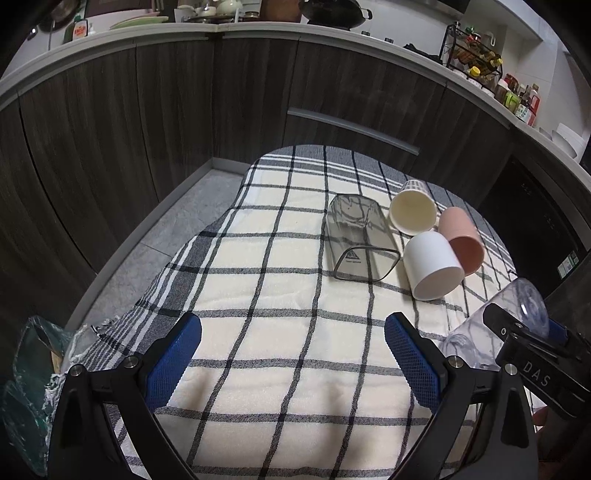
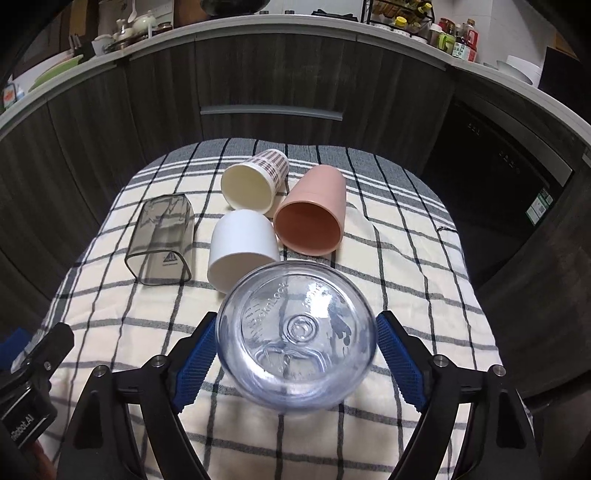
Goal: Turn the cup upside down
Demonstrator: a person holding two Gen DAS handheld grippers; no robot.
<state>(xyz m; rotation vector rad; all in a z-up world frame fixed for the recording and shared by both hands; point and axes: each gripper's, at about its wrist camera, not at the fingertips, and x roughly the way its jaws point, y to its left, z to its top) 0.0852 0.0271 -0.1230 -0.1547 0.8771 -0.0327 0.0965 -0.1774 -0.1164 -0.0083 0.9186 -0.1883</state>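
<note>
The right gripper [image 2: 295,354] clasps the clear cup [image 2: 297,336] above the checked cloth [image 2: 406,266], base toward the camera, seemingly mid-flip with setting down left, while the left gripper [image 1: 293,354] hangs spread and empty.

Both cameras sit low over the checked cloth [image 1: 288,354], looking forward and down along their own fingers toward the dark cabinets [image 1: 110,122] and the counter [image 1: 258,31] above them.

The left wrist view looks from the left: the cups [image 1: 432,266] lie ahead to its right, some way off, and the right gripper [image 1: 524,343] shows at its right edge.

The right wrist view faces the cups [image 2: 243,254] nearly head-on, closer to them, with the clear cup [image 2: 299,336] close to the lens. The left gripper [image 2: 33,369] shows at its left edge.

Both views share the cloth, the cups, the cabinets and the counter.
</note>
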